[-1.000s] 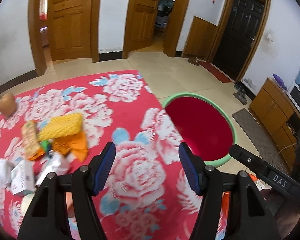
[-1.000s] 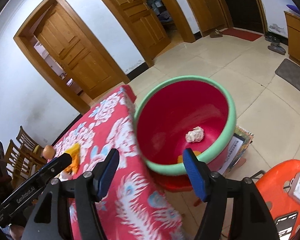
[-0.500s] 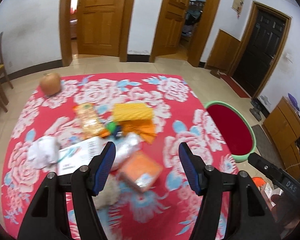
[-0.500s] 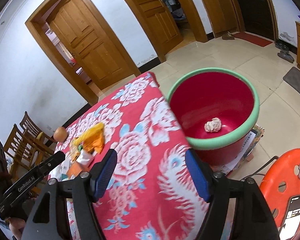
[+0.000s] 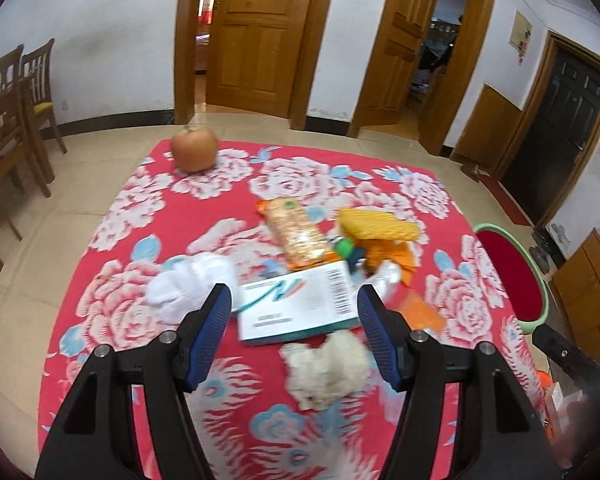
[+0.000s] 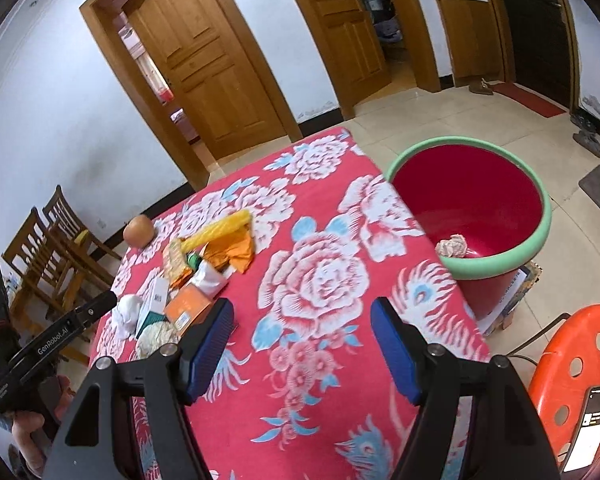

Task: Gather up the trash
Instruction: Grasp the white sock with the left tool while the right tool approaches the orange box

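Observation:
A pile of trash lies on the red flowered tablecloth (image 5: 148, 216): a white-and-teal box (image 5: 300, 304), a crumpled beige paper ball (image 5: 328, 364), a white tissue wad (image 5: 192, 284), a snack packet (image 5: 296, 232), a yellow wrapper (image 5: 376, 228) and an orange pack (image 6: 188, 306). My left gripper (image 5: 296, 332) is open and empty, just above the box and paper ball. My right gripper (image 6: 302, 344) is open and empty over the cloth's bare middle. The red bin with a green rim (image 6: 540, 240) stands beside the table and holds a crumpled paper (image 6: 452, 246).
An apple (image 5: 194, 148) sits at the table's far corner. Wooden chairs (image 5: 12, 112) stand left of the table. An orange plastic stool (image 6: 572, 376) with a phone on it is at the right. Wooden doors line the back wall.
My left gripper has swung left from the bin side and come down over the trash pile. My right gripper has pulled back from the bin to over the table.

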Demonstrator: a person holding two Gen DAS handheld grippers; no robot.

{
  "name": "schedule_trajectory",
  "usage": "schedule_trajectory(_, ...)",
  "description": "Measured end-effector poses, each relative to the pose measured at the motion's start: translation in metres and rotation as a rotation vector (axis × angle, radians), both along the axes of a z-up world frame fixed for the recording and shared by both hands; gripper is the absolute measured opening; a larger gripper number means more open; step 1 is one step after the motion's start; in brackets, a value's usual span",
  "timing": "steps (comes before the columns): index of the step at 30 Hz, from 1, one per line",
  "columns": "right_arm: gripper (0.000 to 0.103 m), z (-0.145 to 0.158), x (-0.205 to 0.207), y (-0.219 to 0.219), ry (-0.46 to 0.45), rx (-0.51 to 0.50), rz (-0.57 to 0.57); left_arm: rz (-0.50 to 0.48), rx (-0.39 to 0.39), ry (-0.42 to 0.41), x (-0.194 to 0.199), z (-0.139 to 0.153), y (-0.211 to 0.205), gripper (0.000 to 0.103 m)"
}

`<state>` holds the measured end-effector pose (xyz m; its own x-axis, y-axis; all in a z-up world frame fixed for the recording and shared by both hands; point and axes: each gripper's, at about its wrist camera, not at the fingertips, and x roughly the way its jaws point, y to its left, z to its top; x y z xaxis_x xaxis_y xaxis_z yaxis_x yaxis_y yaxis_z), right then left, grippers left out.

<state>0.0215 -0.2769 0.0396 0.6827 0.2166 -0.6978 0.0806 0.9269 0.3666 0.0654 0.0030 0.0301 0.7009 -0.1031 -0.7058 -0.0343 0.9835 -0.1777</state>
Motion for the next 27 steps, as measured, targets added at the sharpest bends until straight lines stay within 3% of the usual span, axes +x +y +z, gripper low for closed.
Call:
schedule_trajectory(13, 0.073, -0.016, 0.026, 0.069, 0.047, -0.044, 0.154, 0.103, 0.015, 0.074, 0.018, -0.037, 0.05, 0.065)
schedule_trajectory(27, 0.073, -0.042, 0.054, 0.104, 0.107, -0.06, 0.245, 0.129, -0.074, 0.116, 0.042, -0.065, 0.069, 0.065)
